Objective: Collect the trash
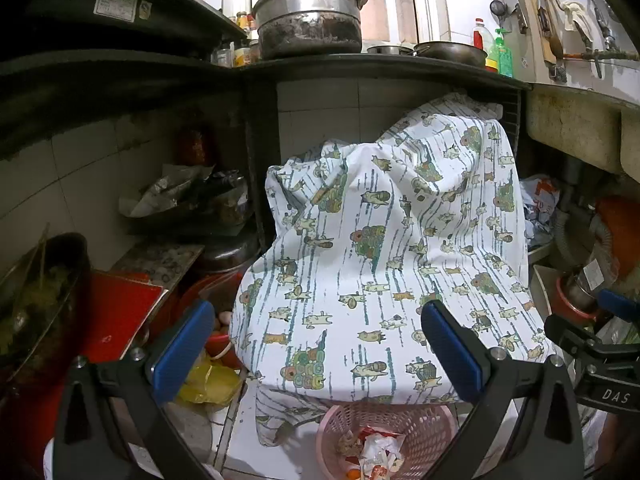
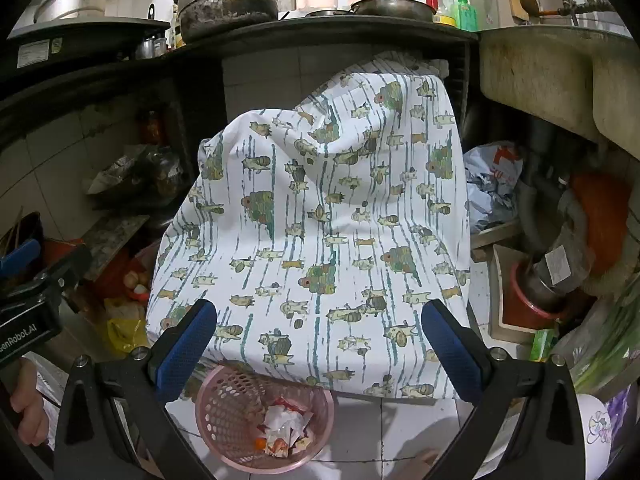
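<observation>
Pink mesh basket [image 2: 240,420] sits on the tiled floor [image 2: 380,428], near edge of scene, just under the hanging hem of a patterned cloth [image 2: 320,220]. Trash [image 2: 286,426] lies inside it: crumpled white and red wrappers, one small orange bit (too small to tell what). Cloth drapes over something bulky below the dark desk [image 1: 380,66]; what it covers is hidden.

Left gripper [image 1: 316,354] held wide open, blue pads well apart, nothing betw. them; it hangs above the basket [image 1: 384,436], pointing at the cloth [image 1: 380,260]. Right gripper [image 2: 318,354] likewise wide open and empty, basket near and slightly left of its centre.

On the desk, far: large blackened pot [image 1: 310,20], pan [image 1: 448,52], red-capped bottle [image 1: 482,36], green bottle [image 1: 503,54]. Left of the cloth: yellow bag [image 1: 210,384] on the floor, cluttered shelf w/ dark pans. Right: sink [image 2: 552,68] underside, pipes, crumpled plastic bag [image 2: 494,184].
</observation>
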The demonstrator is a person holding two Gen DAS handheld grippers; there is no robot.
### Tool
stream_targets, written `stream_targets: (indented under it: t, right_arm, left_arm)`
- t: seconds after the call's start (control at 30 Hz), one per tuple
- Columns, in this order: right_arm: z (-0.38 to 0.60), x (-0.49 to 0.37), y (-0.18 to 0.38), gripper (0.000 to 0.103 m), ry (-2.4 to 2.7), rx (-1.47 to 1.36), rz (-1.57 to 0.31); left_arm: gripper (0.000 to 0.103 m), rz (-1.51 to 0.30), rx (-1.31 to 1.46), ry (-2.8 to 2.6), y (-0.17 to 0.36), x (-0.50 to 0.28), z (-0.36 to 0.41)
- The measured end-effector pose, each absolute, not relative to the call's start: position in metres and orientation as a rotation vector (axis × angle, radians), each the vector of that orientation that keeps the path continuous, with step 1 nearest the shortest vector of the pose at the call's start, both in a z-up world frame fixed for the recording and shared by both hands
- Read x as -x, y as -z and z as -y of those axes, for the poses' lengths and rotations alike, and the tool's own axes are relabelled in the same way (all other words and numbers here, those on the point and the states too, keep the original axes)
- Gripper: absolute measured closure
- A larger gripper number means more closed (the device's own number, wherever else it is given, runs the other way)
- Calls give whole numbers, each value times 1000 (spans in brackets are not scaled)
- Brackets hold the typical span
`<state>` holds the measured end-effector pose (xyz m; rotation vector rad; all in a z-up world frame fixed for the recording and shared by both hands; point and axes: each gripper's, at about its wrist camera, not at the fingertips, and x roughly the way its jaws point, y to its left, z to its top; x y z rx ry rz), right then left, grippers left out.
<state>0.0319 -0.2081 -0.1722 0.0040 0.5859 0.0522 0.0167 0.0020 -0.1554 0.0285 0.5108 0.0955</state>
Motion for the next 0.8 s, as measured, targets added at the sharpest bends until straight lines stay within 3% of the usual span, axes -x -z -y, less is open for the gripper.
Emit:
stream_targets:
  t: [0.8]
  right_arm:
    - [210, -34, 176, 0, -53, -9, -599]
  left_arm:
    - [0, -463, -96, -91, 155, -10, 6]
